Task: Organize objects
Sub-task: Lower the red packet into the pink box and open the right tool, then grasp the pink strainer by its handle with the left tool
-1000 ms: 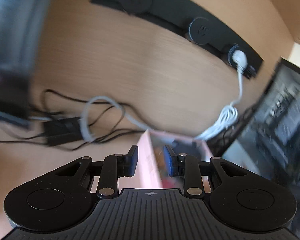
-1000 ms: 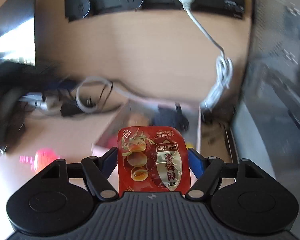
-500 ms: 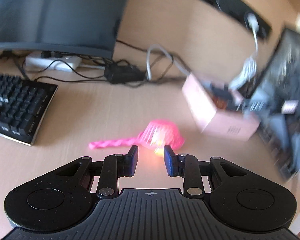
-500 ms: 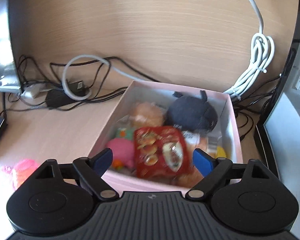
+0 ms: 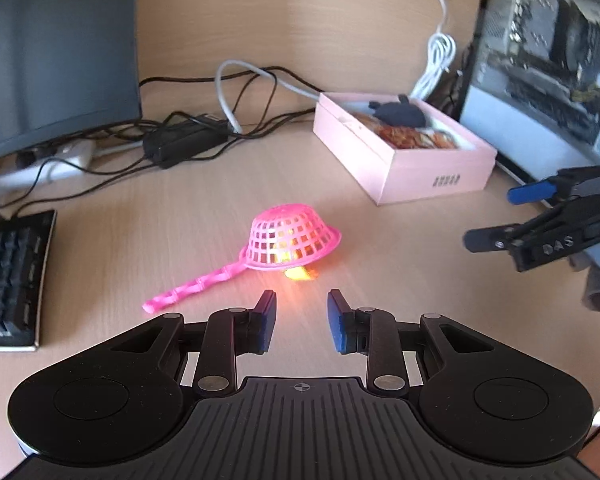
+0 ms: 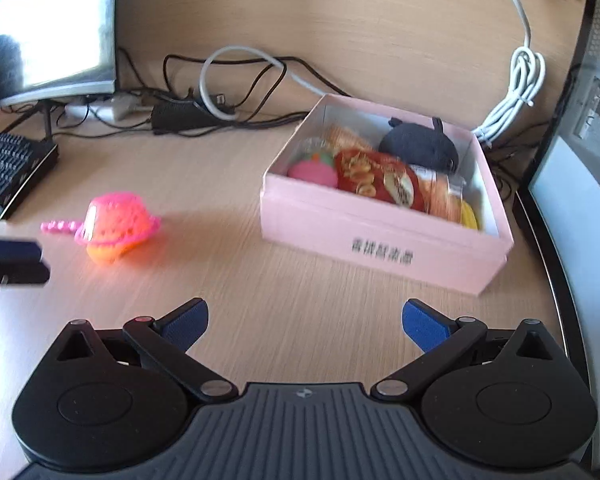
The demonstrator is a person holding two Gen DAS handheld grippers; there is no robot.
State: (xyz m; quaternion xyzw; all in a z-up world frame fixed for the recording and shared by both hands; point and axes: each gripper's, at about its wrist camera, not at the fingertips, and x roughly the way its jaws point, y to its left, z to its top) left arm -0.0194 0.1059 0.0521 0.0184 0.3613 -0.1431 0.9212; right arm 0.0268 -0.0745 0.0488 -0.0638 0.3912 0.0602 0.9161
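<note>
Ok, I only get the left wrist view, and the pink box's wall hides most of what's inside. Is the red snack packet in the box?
Observer: Yes. The red snack packet lies inside the pink box, on top of other items and just in front of the dark plush toy.
Operator: Are the right tongs carrying anything?
Observer: No. The right tongs are wide open with nothing between them, on the near side of the box.
Operator: What is glowing under the pink strainer?
Observer: A rounded orange object. The pink strainer sits upside down over it like a cap.
</note>
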